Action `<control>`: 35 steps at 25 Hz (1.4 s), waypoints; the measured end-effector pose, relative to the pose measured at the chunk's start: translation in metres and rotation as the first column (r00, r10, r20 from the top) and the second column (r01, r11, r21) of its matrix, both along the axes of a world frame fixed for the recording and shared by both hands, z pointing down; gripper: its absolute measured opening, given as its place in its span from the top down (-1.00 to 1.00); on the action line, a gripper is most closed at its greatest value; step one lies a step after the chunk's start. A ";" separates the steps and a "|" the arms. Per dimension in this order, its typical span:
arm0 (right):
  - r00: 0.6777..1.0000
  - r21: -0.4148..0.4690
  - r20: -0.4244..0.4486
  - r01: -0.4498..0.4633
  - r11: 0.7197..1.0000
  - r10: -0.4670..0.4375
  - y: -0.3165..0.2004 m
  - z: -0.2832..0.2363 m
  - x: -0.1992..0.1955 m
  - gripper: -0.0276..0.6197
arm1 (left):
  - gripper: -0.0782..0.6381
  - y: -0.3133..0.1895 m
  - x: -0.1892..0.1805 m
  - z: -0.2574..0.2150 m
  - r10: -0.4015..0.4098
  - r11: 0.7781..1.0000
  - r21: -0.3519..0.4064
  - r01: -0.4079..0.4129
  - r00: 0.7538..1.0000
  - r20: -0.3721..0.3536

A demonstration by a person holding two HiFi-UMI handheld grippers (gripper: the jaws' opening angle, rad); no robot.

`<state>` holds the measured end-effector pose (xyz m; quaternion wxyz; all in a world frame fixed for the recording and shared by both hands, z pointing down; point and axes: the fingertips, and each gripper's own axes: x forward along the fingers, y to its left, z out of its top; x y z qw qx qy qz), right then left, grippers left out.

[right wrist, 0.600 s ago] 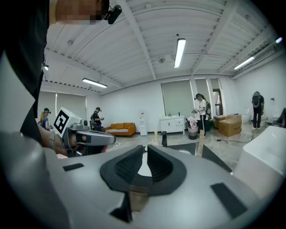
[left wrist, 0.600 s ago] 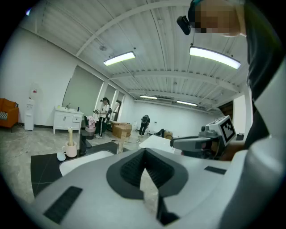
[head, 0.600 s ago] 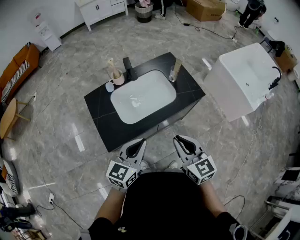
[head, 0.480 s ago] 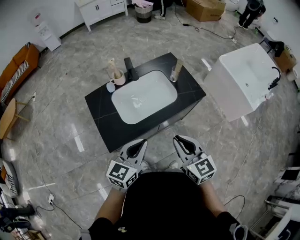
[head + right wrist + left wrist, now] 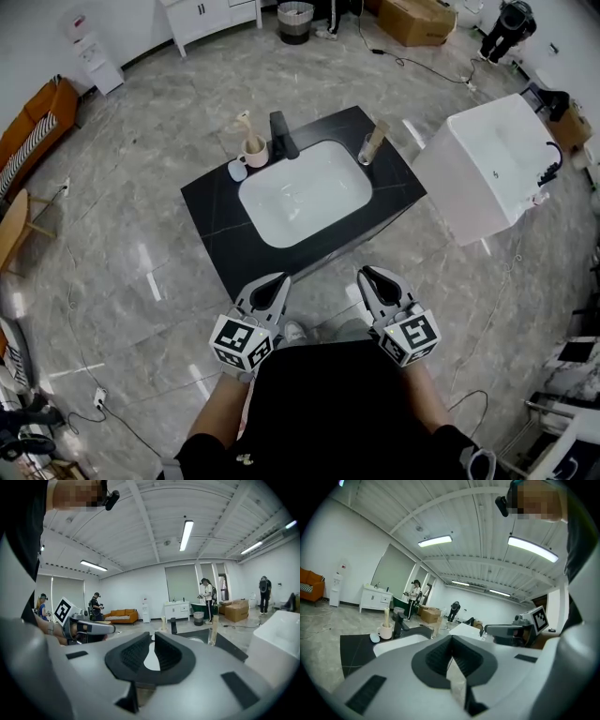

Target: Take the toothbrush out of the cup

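Your left gripper [image 5: 278, 280] and right gripper [image 5: 368, 274] are both pressed together, empty, well short of the counter [image 5: 211, 202]. The toothbrush [image 5: 244, 122] stands in the cup [image 5: 252, 148] left of the tap [image 5: 281, 136]: step in, open one, descend over its stem.

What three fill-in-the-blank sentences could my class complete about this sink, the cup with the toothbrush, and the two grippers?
1. In the head view, the cup holding the toothbrush stands to the ___ of the faucet.
2. The white basin is set in a ___ countertop.
3. The left gripper and right gripper are both ___ and empty, short of the countertop.
Missing words: left; black; shut.
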<state>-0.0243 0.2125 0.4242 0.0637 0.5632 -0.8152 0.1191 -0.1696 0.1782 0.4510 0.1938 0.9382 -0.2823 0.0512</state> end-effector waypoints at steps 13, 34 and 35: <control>0.999 -0.002 0.049 -0.006 1.000 0.006 -0.068 0.011 0.027 0.75 | 0.72 -0.064 0.005 -0.004 -0.100 0.993 0.073 0.098 0.994 0.035; 0.945 -0.018 0.148 0.298 0.954 -0.292 -0.230 0.019 0.120 0.75 | 0.71 -0.191 0.079 -0.014 -0.445 0.896 0.080 0.438 0.882 0.156; 0.942 -0.017 0.153 0.305 0.952 -0.299 -0.232 0.020 0.122 0.75 | 0.71 -0.192 0.080 -0.014 -0.452 0.892 0.081 0.445 0.877 0.161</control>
